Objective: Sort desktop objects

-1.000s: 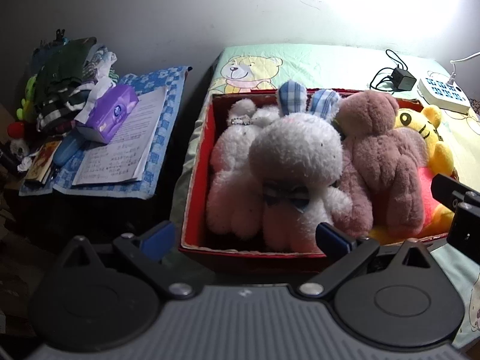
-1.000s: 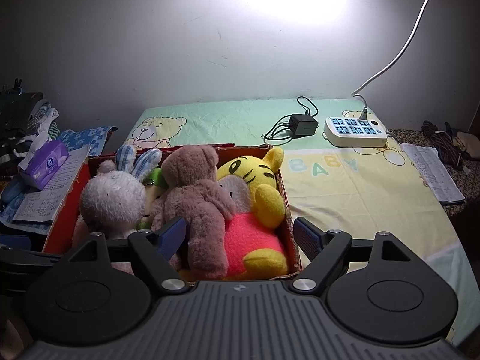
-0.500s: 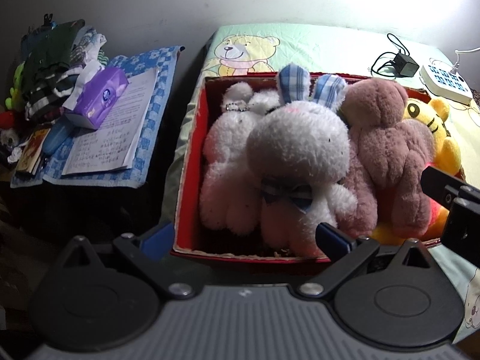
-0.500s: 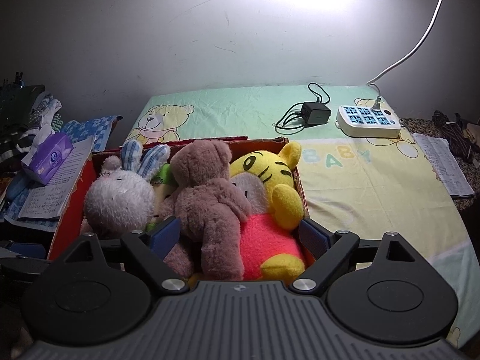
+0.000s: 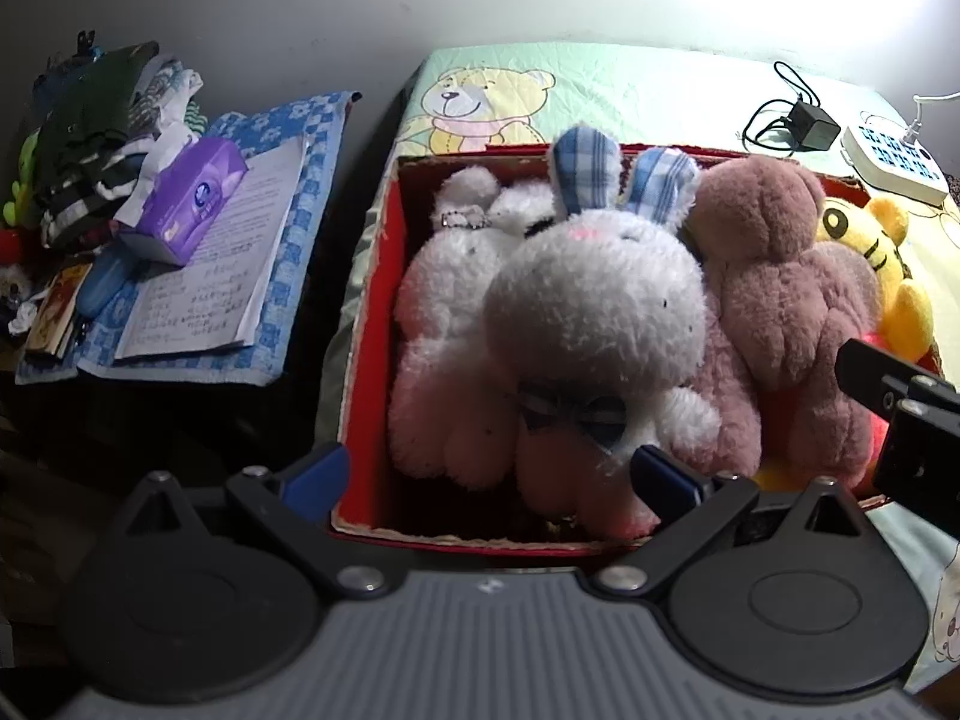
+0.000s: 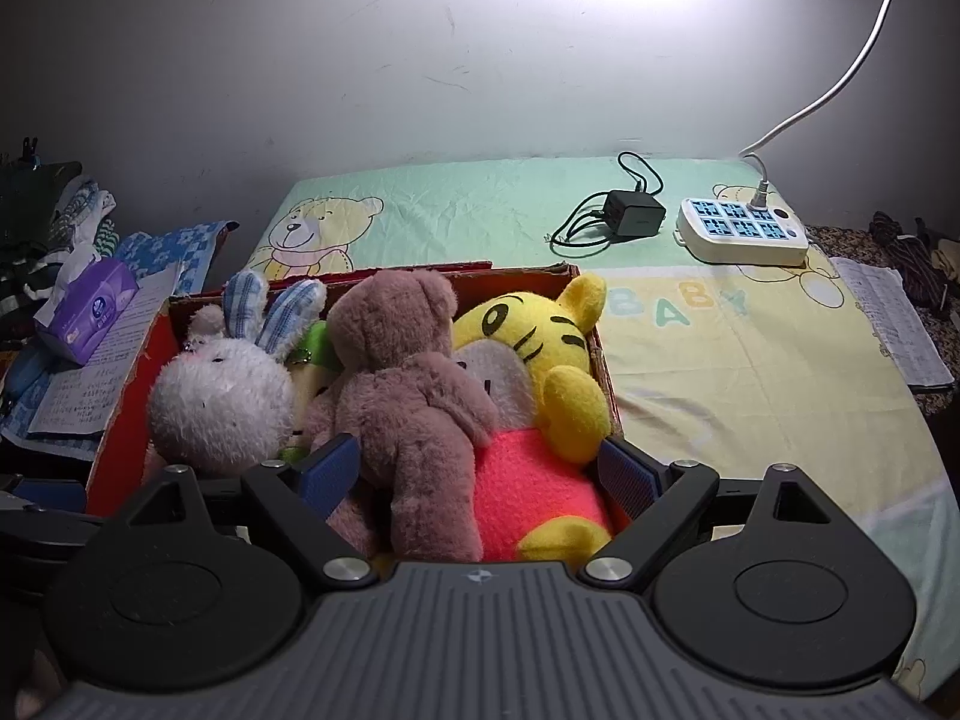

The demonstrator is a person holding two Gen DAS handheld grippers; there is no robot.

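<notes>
A red box [image 5: 372, 276] [image 6: 123, 408] on the bed holds several plush toys. In it lie a white rabbit with blue plaid ears [image 5: 594, 312] [image 6: 219, 396], a second white plush [image 5: 444, 312], a brown bear [image 5: 780, 276] [image 6: 414, 384] and a yellow tiger in a pink top [image 6: 540, 360] [image 5: 876, 252]. My left gripper [image 5: 489, 477] is open above the box's near left corner, its fingers straddling the rabbit's feet. My right gripper [image 6: 480, 471] is open too, its fingers on either side of the bear's legs and the tiger's body. Neither holds anything.
Left of the bed, a side table with a blue checked cloth [image 5: 300, 222] carries a purple tissue pack [image 5: 192, 198], a notebook [image 5: 222, 276] and piled clothes [image 5: 96, 120]. On the bedsheet lie a black charger [image 6: 630, 213] and a white power strip [image 6: 744, 231]. Papers [image 6: 900, 324] sit at the right.
Both grippers have moved forward and down toward the box, so the toys look larger. The jaws stayed open and the toys have not shifted.
</notes>
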